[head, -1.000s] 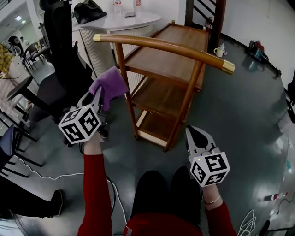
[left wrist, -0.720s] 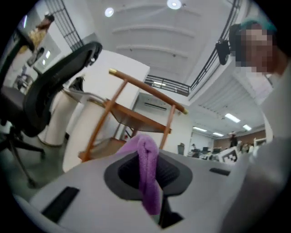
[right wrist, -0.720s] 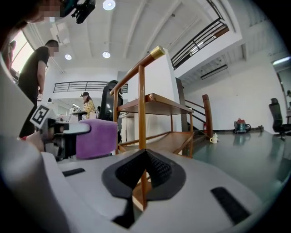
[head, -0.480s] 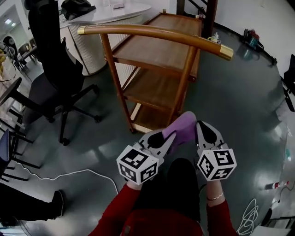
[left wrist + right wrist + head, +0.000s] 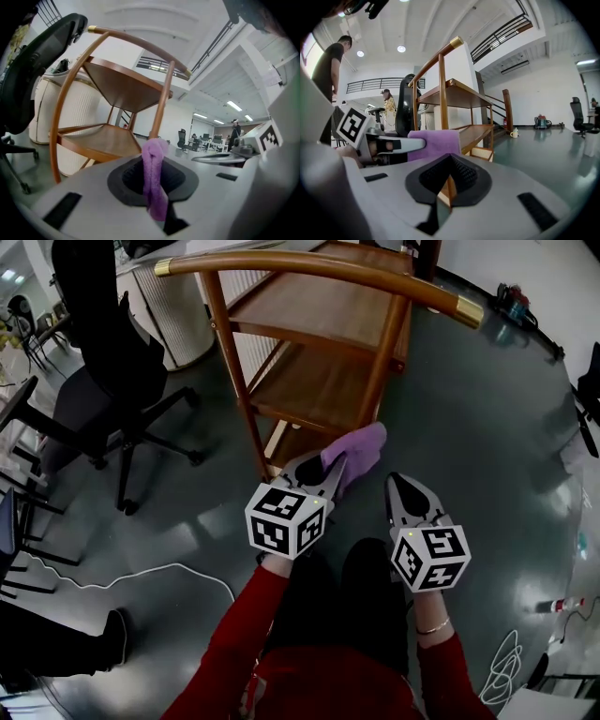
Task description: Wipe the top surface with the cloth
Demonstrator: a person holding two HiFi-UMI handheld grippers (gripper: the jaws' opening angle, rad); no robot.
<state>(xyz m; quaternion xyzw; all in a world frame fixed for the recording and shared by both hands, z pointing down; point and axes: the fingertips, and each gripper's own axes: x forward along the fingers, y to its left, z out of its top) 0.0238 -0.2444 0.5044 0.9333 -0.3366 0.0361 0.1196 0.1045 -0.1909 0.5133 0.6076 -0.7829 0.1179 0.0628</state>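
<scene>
Right gripper (image 5: 401, 491), jaws together and empty, has drawn clear of the purple cloth (image 5: 359, 448), pinched by the left gripper (image 5: 328, 470) low beside the cart (image 5: 234, 381); best raised and spread flat on the top shelf (image 5: 328, 301).

- The cart (image 5: 319, 310) stands far from us, the office chair (image 5: 94, 315) at its left.
- Our left gripper (image 5: 323, 472) holds the cloth (image 5: 354, 454) before the cart; our right gripper (image 5: 401, 488) lies just right.

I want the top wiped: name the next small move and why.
Probably lift the left claw up and forward onto the top shelf: it pinches the purple cloth low down, and its own view looks up at that shelf's underside.
</scene>
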